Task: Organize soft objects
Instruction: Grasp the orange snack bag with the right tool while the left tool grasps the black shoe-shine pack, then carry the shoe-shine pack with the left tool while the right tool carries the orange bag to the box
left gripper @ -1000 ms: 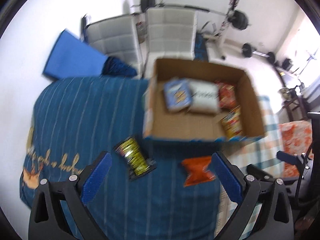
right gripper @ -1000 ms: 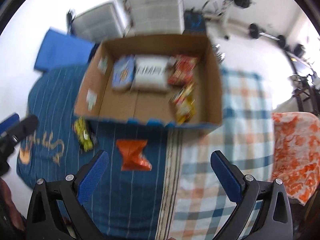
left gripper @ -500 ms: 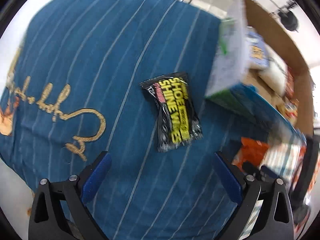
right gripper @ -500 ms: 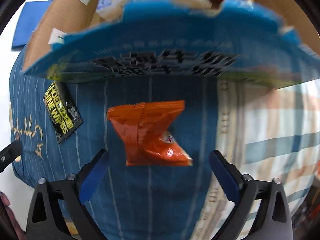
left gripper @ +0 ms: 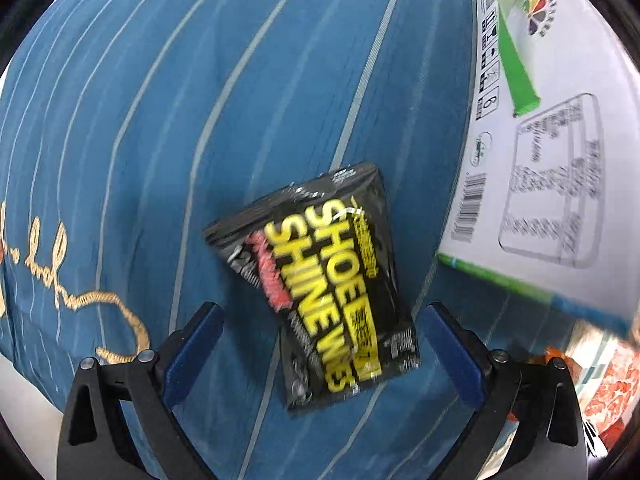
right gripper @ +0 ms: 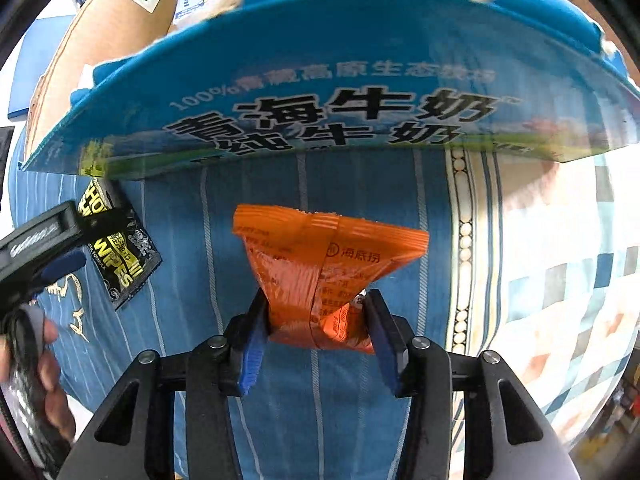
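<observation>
On the blue striped bedspread (right gripper: pixel 352 420), just in front of the milk carton box (right gripper: pixel 320 92), the right gripper (right gripper: pixel 316 340) pinches the orange packet (right gripper: pixel 320 264) at its near end, while the left gripper (left gripper: pixel 320 344) straddles the shoe shine wipes pack (left gripper: pixel 320 280) with fingers spread, bare cloth around both.

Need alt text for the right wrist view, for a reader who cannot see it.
The right gripper is closed on the near end of an orange packet lying on a blue striped blanket. A blue milk carton box fills the top, and a black wipes pouch lies left.
</observation>
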Demonstrator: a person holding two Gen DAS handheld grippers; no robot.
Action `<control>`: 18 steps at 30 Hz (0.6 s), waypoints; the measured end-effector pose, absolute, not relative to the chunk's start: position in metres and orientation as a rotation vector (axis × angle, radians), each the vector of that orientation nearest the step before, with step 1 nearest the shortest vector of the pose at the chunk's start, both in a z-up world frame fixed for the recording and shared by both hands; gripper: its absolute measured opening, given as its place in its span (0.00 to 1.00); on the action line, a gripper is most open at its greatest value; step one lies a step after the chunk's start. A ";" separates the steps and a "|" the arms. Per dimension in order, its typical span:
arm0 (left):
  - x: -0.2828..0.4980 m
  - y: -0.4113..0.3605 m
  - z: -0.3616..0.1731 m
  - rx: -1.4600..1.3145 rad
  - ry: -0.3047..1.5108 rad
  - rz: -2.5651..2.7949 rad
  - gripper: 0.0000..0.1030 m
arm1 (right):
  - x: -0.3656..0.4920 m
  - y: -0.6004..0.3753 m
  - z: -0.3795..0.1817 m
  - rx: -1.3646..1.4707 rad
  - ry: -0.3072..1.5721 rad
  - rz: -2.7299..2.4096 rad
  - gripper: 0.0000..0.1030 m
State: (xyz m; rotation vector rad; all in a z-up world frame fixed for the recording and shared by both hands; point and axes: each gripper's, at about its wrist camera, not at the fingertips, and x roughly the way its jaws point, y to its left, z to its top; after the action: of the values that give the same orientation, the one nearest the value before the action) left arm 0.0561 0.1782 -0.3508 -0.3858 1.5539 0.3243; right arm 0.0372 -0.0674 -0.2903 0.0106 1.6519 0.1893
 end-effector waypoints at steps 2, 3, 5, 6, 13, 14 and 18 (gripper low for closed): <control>0.058 0.174 -0.354 -0.346 1.549 0.320 0.78 | 0.037 -0.070 -0.290 0.012 1.658 0.183 0.48; 0.059 0.172 -0.355 -0.322 1.544 0.319 0.75 | 0.040 -0.072 -0.289 0.011 1.660 0.181 0.47; 0.055 0.168 -0.352 -0.291 1.516 0.315 0.64 | 0.039 -0.077 -0.288 0.004 1.662 0.172 0.47; 0.053 0.164 -0.349 -0.278 1.508 0.309 0.58 | 0.042 -0.084 -0.286 0.005 1.664 0.171 0.47; 0.021 0.148 -0.337 -0.244 1.532 0.284 0.54 | 0.030 -0.094 -0.281 -0.015 1.706 0.196 0.45; 0.015 0.143 -0.336 -0.236 1.536 0.278 0.54 | 0.026 -0.098 -0.282 -0.009 1.717 0.197 0.45; -0.022 0.109 -0.328 -0.211 1.559 0.210 0.53 | 0.014 -0.113 -0.281 -0.030 1.740 0.204 0.44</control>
State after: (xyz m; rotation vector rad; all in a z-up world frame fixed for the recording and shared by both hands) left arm -0.0216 0.1093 -0.3282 -0.2108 1.5595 0.2099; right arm 0.0135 -0.1128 -0.2807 -0.0303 1.7400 0.2036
